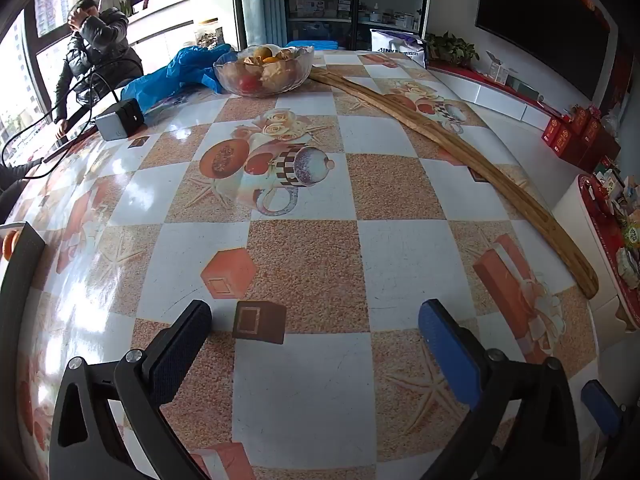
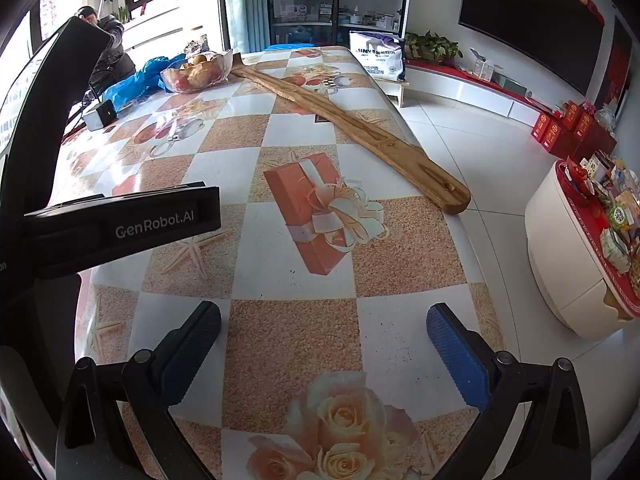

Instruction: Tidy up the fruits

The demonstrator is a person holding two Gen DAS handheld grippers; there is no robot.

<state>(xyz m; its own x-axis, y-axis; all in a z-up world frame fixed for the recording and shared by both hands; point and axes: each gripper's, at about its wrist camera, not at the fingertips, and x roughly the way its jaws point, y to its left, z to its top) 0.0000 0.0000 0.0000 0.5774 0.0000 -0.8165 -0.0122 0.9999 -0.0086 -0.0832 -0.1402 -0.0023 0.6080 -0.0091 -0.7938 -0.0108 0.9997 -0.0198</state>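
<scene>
A clear glass bowl (image 1: 264,70) of several fruits, red and orange among them, stands at the far end of the patterned table (image 1: 304,208); it also shows in the right wrist view (image 2: 198,72). My left gripper (image 1: 316,320) is open and empty, low over the near part of the table, far from the bowl. My right gripper (image 2: 324,320) is open and empty over the near right part of the table. The left gripper's black body (image 2: 120,220) shows at the left of the right wrist view. An orange round thing (image 1: 9,245) peeks out at the far left edge.
A long wooden board (image 1: 452,140) lies diagonally along the table's right side, also in the right wrist view (image 2: 352,128). A blue plastic bag (image 1: 176,72) and a small black-and-grey box (image 1: 120,120) with a cable sit at the far left. A person (image 1: 96,52) sits beyond the table.
</scene>
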